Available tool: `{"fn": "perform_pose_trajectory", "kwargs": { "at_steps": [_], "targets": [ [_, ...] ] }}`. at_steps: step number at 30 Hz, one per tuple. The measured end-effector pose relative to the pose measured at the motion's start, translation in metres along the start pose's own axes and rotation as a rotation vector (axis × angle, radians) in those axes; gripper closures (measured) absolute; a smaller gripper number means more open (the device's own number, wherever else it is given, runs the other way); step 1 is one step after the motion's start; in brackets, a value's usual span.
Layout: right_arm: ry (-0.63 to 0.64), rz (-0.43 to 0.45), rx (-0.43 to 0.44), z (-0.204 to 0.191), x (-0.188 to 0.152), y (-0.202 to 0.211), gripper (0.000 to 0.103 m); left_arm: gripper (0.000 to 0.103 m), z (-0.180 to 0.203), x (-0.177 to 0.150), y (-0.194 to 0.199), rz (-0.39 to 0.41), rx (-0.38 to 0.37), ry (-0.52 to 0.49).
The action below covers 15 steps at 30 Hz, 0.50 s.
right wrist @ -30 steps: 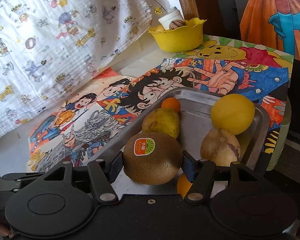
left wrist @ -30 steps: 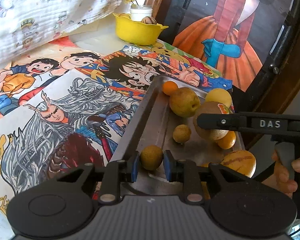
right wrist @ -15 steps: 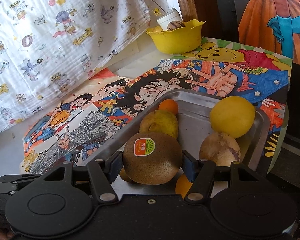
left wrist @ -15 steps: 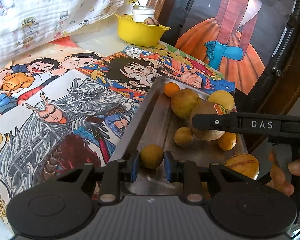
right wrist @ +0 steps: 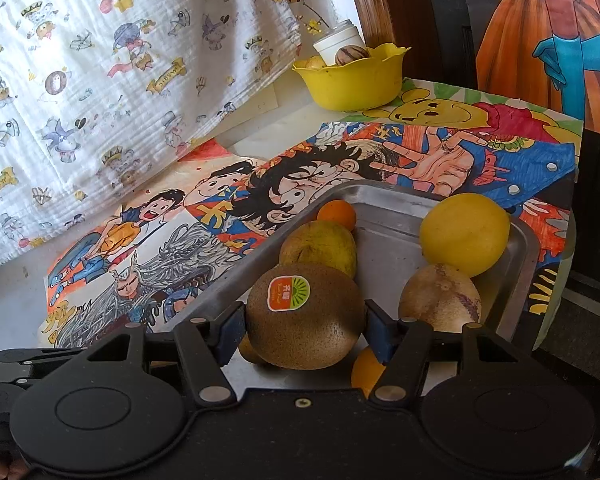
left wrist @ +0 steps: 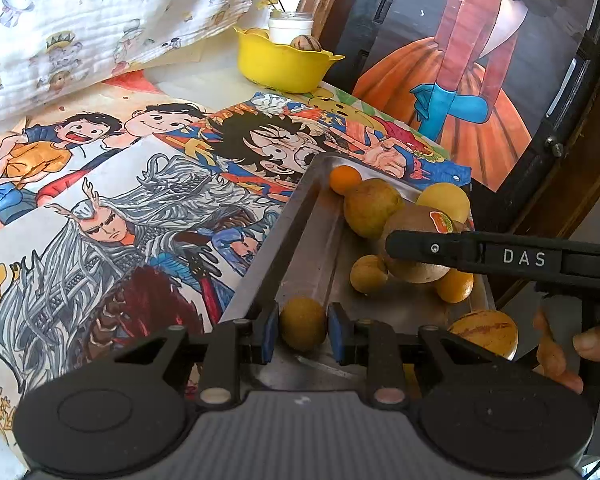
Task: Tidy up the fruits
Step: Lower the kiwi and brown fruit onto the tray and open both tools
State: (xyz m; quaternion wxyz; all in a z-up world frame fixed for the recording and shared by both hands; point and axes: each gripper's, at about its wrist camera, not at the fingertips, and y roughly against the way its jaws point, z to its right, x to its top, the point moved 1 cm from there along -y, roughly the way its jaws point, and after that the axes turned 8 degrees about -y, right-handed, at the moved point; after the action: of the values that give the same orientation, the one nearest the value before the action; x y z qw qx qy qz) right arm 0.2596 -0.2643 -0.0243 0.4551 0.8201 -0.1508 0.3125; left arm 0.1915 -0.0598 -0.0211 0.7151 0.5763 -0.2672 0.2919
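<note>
Both are mid-pick over the steel tray [left wrist: 300,216]: left tool [left wrist: 303,334] nearly closed on a small round yellow-brown fruit [left wrist: 303,328], right tool [right wrist: 305,334] half-open, gripping the stickered brown kiwi [right wrist: 305,316]. Next, probably lift clear toward the yellow plastic bowl [right wrist: 352,80].

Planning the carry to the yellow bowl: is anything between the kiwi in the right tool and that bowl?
Nothing tall. Past the kiwi lie a greenish fruit and small orange in the metal tray, then flat drawings up to the yellow bowl.

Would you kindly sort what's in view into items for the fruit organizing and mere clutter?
Job:
- small round yellow-brown fruit, left gripper
- brown stickered kiwi, right gripper
- metal tray
- yellow plastic bowl

Clutter:
- cartoon drawings
- printed white cloth
- framed painting
</note>
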Motion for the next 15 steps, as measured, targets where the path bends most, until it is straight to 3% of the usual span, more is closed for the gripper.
{"fn": "perform_pose_trajectory", "kwargs": {
  "at_steps": [6,15],
  "targets": [
    [-0.027,0.013,0.008,0.004,0.0,0.003,0.032,0.072,0.0,0.0,0.0,0.0,-0.001,0.002],
    [-0.038,0.033,0.02,0.011,-0.002,0.012,0.032,0.066,0.001,-0.001,0.003,-0.002,0.0,0.012]
  ]
}}
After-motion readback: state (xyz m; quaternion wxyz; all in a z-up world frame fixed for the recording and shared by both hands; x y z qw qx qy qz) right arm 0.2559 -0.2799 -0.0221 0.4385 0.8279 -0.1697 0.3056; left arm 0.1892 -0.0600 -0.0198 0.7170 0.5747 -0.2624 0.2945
